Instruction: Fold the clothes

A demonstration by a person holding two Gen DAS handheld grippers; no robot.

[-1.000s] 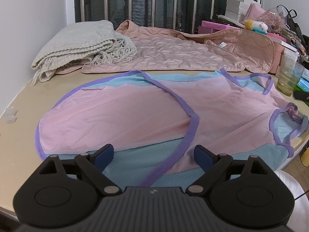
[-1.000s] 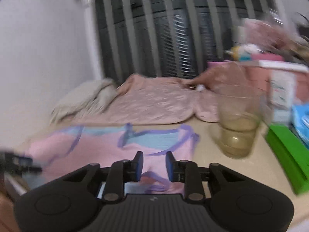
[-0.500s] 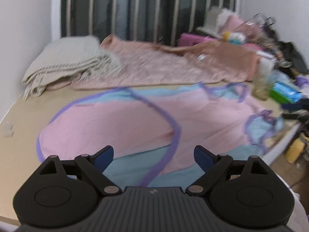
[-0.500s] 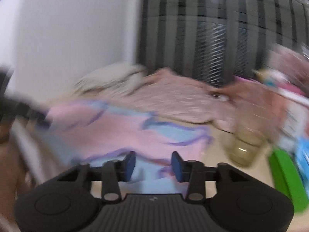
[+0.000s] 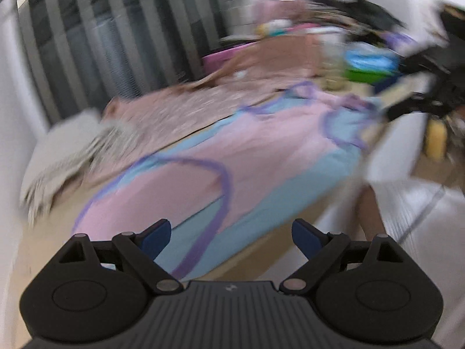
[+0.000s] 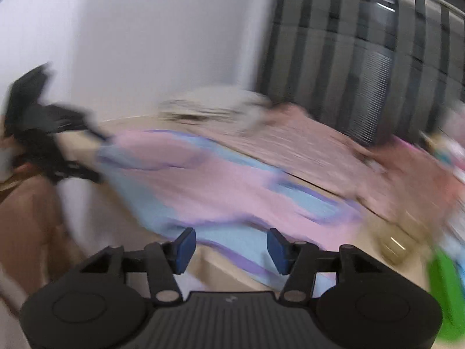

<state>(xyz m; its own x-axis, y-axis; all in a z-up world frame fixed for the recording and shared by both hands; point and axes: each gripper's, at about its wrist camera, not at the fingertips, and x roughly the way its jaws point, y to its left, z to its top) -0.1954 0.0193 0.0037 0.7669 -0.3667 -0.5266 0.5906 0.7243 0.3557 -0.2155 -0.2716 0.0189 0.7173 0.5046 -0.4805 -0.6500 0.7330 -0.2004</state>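
White wall [image 6: 145, 43], barred window [image 5: 116, 37]

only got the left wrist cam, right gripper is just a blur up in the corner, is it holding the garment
Observer: No. The right gripper has its jaws apart; they have just been opening, and nothing is between them.
Operator: whats in front of it
Observer: A purple-trimmed edge of the garment lies just ahead of the jaws, at the near edge of the table.
Operator: anything close on its right
Observer: A glass, blurred, stands just past the garment's end.
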